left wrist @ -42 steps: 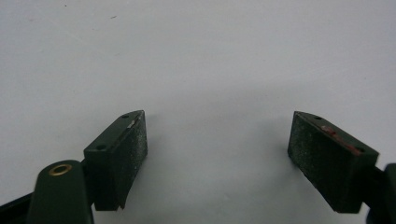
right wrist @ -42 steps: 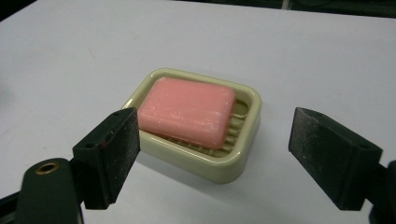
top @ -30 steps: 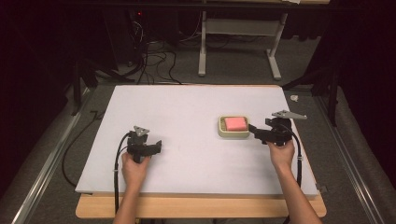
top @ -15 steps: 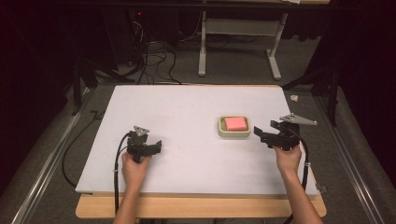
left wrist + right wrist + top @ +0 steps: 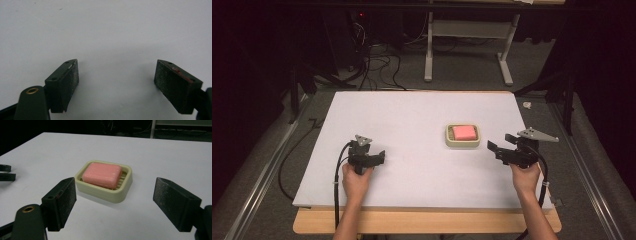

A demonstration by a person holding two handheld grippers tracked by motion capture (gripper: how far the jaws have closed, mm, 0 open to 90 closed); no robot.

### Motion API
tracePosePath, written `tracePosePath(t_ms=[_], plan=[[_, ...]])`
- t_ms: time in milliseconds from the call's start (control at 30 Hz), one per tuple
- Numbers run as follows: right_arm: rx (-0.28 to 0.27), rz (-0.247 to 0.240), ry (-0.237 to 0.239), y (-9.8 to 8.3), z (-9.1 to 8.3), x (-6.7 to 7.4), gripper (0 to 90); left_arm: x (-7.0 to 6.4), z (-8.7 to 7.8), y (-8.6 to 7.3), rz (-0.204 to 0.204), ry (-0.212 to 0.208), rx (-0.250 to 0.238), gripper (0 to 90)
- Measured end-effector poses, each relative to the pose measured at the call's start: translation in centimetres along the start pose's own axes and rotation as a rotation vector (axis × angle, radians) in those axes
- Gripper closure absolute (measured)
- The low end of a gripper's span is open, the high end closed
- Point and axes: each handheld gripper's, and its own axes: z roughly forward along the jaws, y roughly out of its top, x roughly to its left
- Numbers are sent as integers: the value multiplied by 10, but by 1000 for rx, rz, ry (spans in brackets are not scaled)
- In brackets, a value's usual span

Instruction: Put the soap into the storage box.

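A pink bar of soap (image 5: 463, 132) (image 5: 102, 174) lies in a cream soap dish (image 5: 449, 141) (image 5: 123, 192) right of the table's middle. My right gripper (image 5: 492, 149) (image 5: 113, 203) is open, held just right of the dish and pointing at it, nothing between its jaws. My left gripper (image 5: 381, 156) (image 5: 116, 83) is open over bare white tabletop at the front left, also with nothing in it. In the right gripper view the left gripper's jaw tips (image 5: 6, 172) show at the far left edge.
The white table top (image 5: 412, 115) sits on a wooden board (image 5: 422, 222) that shows at the front edge. Cables trail from each gripper off the front. Behind the table stand a metal frame (image 5: 467, 40) and floor cables. A small white object (image 5: 527, 105) lies off the right back corner.
My right gripper has drawn back to the right, away from the soap dish, leaving a gap. The left gripper and the dish have stayed still.
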Motion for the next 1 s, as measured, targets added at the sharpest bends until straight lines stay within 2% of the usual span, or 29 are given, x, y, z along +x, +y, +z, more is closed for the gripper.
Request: tracePosePath(t_ms=[667,1000], plan=[[-18,-6,41,-16,-14,13,194,0,0,0,0,0,0,205],[-9,-14,58,-24,-13,19,194,0,0,0,1,0,0,205]])
